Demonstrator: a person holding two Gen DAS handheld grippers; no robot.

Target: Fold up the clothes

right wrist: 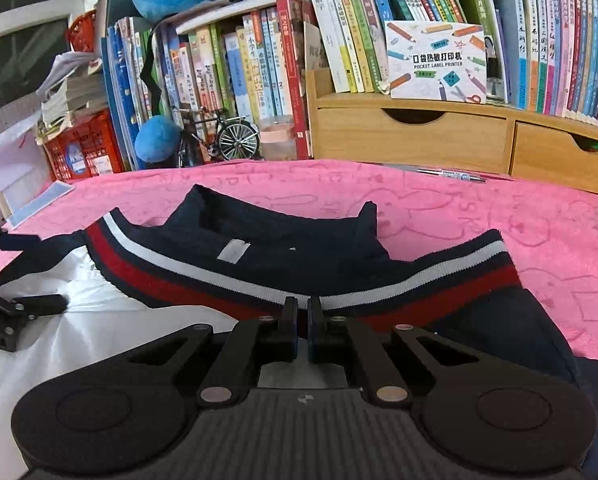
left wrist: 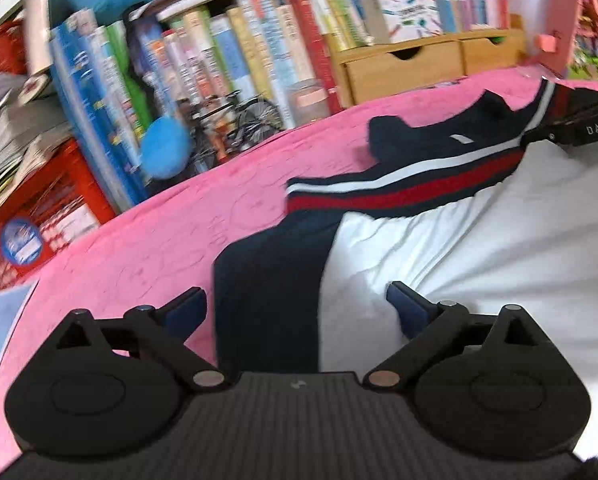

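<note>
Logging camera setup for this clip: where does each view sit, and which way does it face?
Left wrist: on the left tool, open, facing the shirt and tilted bookshelf.
Right wrist: on the right tool, shut at the collar's striped band, facing the bookshelf squarely; left tool at left edge.
Shared: shirt, pink cloth, blue plush, wooden drawers.

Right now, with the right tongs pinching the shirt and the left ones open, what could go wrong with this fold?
1. The right tongs seem to grip only the striped collar edge of the shirt; a pull may slip or bunch it.
2. The left tongs are open, holding nothing, so the white body could drag unevenly.
3. A pen lies on the pink cloth and could get swept.
</note>
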